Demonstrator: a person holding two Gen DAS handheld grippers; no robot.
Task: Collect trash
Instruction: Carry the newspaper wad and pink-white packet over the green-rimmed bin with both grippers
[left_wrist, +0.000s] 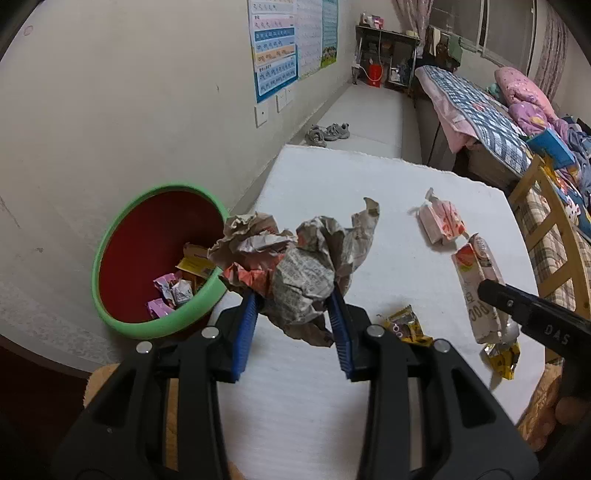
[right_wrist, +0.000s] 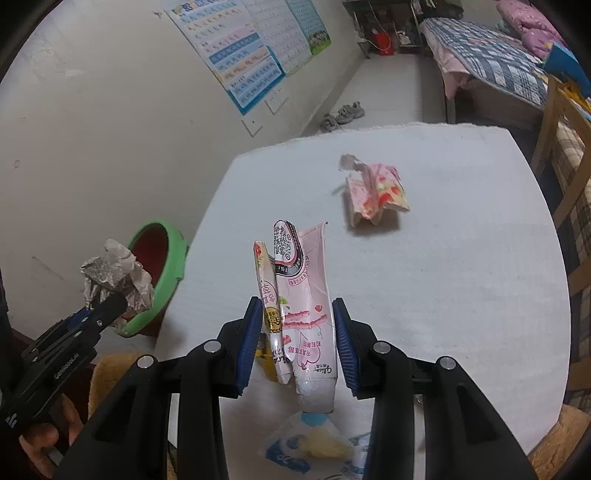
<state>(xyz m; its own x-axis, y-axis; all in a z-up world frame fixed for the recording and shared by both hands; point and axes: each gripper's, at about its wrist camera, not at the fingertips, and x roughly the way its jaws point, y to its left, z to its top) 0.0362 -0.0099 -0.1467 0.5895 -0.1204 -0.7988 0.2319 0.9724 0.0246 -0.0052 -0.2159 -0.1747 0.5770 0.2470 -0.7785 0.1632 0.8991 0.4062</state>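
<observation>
My left gripper (left_wrist: 293, 306) is shut on a crumpled ball of paper (left_wrist: 303, 273) and holds it above the table's left edge, beside the green-rimmed red bin (left_wrist: 110, 258). The same ball shows in the right wrist view (right_wrist: 114, 277) in front of the bin (right_wrist: 173, 266). My right gripper (right_wrist: 295, 325) is shut on a long pink snack wrapper (right_wrist: 303, 295), lifted off the white table (right_wrist: 443, 277). That wrapper also shows in the left wrist view (left_wrist: 476, 280).
A pink crumpled carton (right_wrist: 376, 195) lies mid-table. A yellow-brown wrapper (left_wrist: 406, 326) and a yellow one (left_wrist: 502, 358) lie near the front. A blue-white wrapper (right_wrist: 306, 446) lies under my right gripper. A wooden chair (left_wrist: 554, 229) and a bed (left_wrist: 480, 107) stand right.
</observation>
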